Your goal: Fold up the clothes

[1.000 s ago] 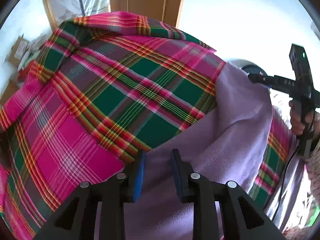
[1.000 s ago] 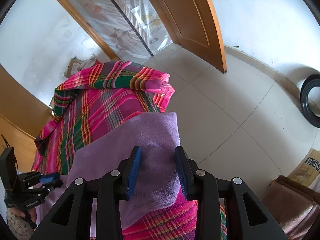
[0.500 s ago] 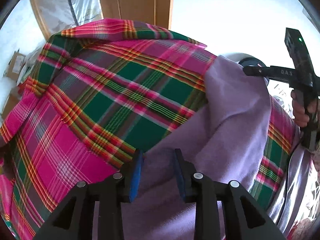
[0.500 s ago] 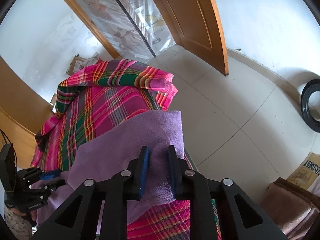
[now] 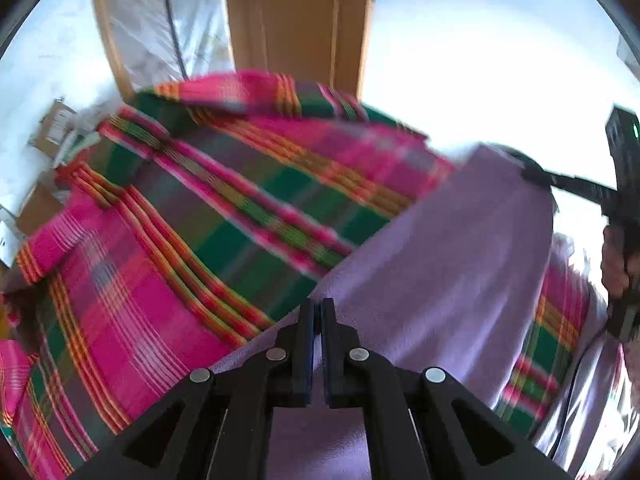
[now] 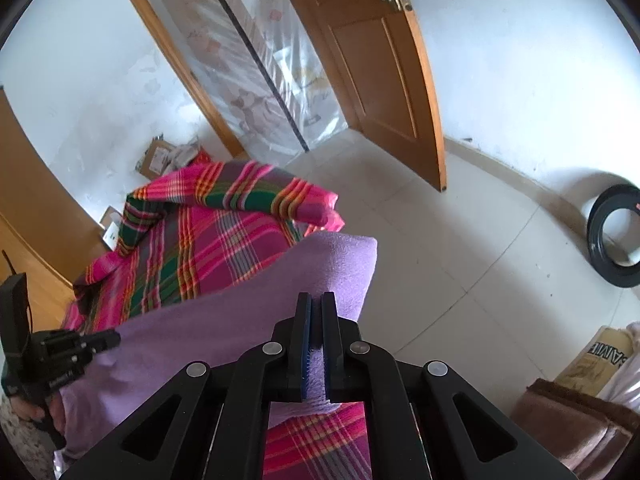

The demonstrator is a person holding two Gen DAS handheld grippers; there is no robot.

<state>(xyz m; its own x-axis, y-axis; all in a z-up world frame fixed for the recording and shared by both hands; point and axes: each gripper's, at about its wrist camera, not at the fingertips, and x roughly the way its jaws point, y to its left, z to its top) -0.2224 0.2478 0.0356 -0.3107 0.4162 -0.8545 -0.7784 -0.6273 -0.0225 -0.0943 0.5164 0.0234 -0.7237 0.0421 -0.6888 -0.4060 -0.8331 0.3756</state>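
Both-handed, each gripper (image 5: 317, 306) (image 6: 316, 300) pinches the purple cloth (image 6: 224, 320) edge (taut).

Both tools are matte black plastic. The left gripper (image 5: 317, 308) has two flat fingers (image 5: 307, 344) lined with blue pads, carried on angular arms with triangular cut-outs and four round silver screws (image 5: 201, 375). The right gripper (image 6: 317, 304) is built the same, blue ribbed pad (image 6: 307, 354) and silver screws alike. From the other side its body carries a boxy black module with a small green light (image 5: 633, 131) and a thin black cable (image 5: 576, 376) trailing below the hand (image 5: 614, 264)
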